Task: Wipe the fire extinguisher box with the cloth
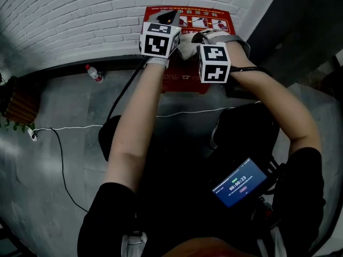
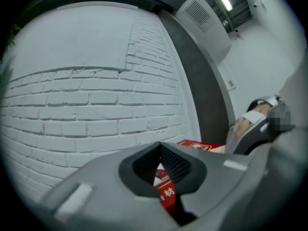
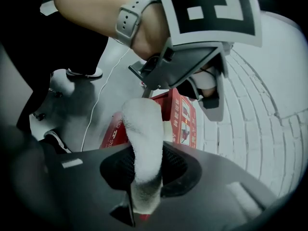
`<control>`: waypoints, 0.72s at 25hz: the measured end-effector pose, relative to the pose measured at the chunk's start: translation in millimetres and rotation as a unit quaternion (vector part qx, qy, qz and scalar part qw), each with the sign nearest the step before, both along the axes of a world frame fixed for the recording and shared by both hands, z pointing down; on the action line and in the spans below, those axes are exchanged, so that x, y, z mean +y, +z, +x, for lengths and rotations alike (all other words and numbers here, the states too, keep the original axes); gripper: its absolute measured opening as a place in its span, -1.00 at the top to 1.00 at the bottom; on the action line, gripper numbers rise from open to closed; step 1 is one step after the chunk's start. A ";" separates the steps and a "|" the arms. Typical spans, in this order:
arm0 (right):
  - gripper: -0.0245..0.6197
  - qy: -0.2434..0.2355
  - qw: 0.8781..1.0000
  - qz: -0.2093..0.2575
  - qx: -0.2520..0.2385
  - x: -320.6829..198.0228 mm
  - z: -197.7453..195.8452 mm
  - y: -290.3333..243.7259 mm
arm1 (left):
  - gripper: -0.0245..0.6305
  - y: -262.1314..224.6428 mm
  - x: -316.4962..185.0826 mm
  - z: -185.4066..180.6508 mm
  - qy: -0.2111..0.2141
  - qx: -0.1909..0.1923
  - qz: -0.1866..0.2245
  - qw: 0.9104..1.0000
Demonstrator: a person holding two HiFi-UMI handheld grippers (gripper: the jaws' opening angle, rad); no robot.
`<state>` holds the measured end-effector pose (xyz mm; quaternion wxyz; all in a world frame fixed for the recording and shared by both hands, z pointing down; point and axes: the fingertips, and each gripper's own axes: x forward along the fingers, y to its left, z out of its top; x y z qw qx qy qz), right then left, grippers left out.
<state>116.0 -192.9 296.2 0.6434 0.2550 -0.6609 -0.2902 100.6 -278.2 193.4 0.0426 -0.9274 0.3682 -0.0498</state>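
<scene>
- One red fire extinguisher box (image 1: 185,82) stands on the floor (image 1: 80,106) against the brick wall (image 1: 64,20), its long side along the wall.
- Left gripper (image 2: 161,170): jaws together, empty, box just behind.
- Right gripper (image 3: 144,174) is clamped low on the cloth (image 3: 143,129). It looks soft and light, and its long fold points toward the box.

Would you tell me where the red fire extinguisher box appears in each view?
Head view: the fire extinguisher box sits top centre, against the wall.
Left gripper view: the box shows low centre, beyond the jaws.
Right gripper view: the box lies centre, behind the cloth.
Shared landmark: the white brick wall.
</scene>
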 end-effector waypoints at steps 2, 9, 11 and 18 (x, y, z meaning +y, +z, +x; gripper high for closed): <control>0.64 0.008 1.000 0.007 -0.010 -3.0 7.9 -10.1 | 0.93 -1.9 -1.1 3.3 0.002 0.006 0.000 1.000; 0.64 0.062 0.996 0.053 -0.048 -43.4 54.6 -65.5 | 0.93 -19.4 -14.7 16.0 0.001 0.023 0.014 1.000; 0.64 0.075 0.994 0.066 -0.049 -57.5 68.3 -76.4 | 0.93 -24.5 -19.8 25.7 0.005 0.025 0.020 0.999; 0.64 0.112 0.990 0.085 -0.025 -104.5 112.0 -79.4 | 0.93 -39.3 -30.8 74.6 0.015 0.042 0.033 0.998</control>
